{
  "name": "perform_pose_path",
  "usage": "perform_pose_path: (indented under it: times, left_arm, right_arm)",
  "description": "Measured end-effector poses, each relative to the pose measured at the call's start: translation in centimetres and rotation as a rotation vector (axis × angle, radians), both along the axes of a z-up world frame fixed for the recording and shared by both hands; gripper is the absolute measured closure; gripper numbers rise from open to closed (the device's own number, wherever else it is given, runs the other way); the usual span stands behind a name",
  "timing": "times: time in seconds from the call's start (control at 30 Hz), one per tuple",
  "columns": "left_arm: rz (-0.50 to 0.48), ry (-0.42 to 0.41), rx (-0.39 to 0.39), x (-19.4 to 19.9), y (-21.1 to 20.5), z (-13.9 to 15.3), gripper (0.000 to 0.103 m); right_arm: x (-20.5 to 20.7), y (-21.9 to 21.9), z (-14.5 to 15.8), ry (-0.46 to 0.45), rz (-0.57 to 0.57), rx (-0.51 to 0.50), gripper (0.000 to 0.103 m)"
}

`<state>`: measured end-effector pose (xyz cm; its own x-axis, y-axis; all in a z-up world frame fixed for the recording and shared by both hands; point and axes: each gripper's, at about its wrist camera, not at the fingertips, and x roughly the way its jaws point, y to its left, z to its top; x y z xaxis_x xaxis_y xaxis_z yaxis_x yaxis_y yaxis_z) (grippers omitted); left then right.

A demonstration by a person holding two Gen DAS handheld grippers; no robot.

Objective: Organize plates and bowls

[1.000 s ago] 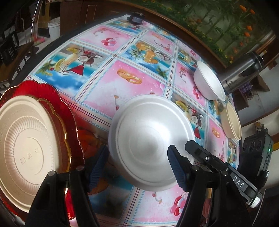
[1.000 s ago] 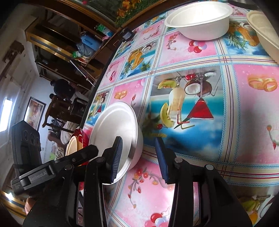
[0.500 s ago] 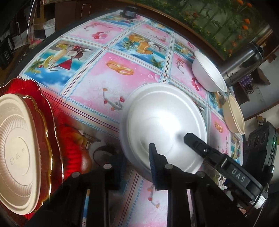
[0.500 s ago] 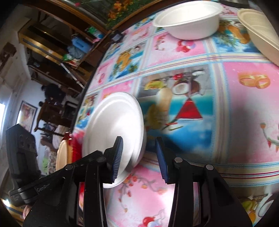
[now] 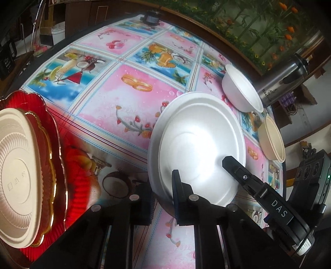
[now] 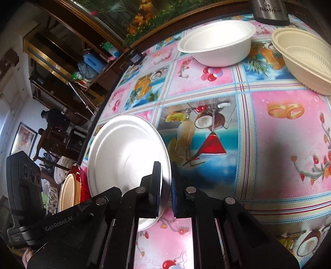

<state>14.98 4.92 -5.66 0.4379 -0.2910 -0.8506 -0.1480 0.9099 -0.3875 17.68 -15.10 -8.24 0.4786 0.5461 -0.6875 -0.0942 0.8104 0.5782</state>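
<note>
Nearest, left wrist view: left gripper (image 5: 163, 198) has just been closing and now clamps the near rim of the white foam plate (image 5: 198, 144), one pad on the plate's face, the other hidden beneath the rim. The plate is tilted, near edge raised off the tablecloth (image 5: 132, 99).

Right wrist view: right gripper (image 6: 166, 190) has also just been closing; its pads pinch the plate's opposite rim (image 6: 128, 153), edge-on between them. Both grippers grip the same plate. In the left view the right gripper's finger (image 5: 244, 175) lies over the plate's lower right.

Left of the plate, apart from it: a red scalloped plate with gold trim (image 5: 62, 157), a cream ribbed plate (image 5: 18, 175) sitting on it. A strip of bare cloth runs between this stack and the held plate.

Beyond the plate: wide bare cloth toward the far table edge, dark wooden rim behind. A small dark object (image 5: 152, 18) sits at that far edge; what it is I cannot tell.

Far right: white foam bowl (image 6: 217, 45), just beside it a cream bowl (image 6: 306, 60), both upright. A steel flask (image 5: 283, 82) stands behind the white bowl near the table edge.

Count: plates three (white, red, cream); bowls two (white, cream); flask one.
</note>
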Motion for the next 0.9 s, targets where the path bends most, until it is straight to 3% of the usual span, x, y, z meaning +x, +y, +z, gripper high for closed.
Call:
perform_pose_path:
  times: [0.27, 0.47, 0.7, 0.9]
  left_arm:
    - [0.011, -0.081, 0.024, -2.2, 1.3, 2.5, 0.09]
    - [0.05, -0.15, 0.052, -5.0, 4.4, 4.7, 0.09]
    - [0.123, -0.211, 0.101, -8.7, 9.3, 6.3, 0.09]
    - [0.188, -0.204, 0.12, -10.5, 13.4, 5.5, 0.09]
  right_arm:
    - [-1.4, 0.1, 1.5, -0.062, 0.013, 0.123, 0.095]
    - [-3.6, 2.3, 3.5, -0.137, 0.057, 0.177, 0.094]
    - [-4.9, 7.8, 4.1, -0.105, 0.143, 0.224, 0.094]
    - [-5.7, 13.5, 4.5, -0.093, 0.226, 0.182, 0.094]
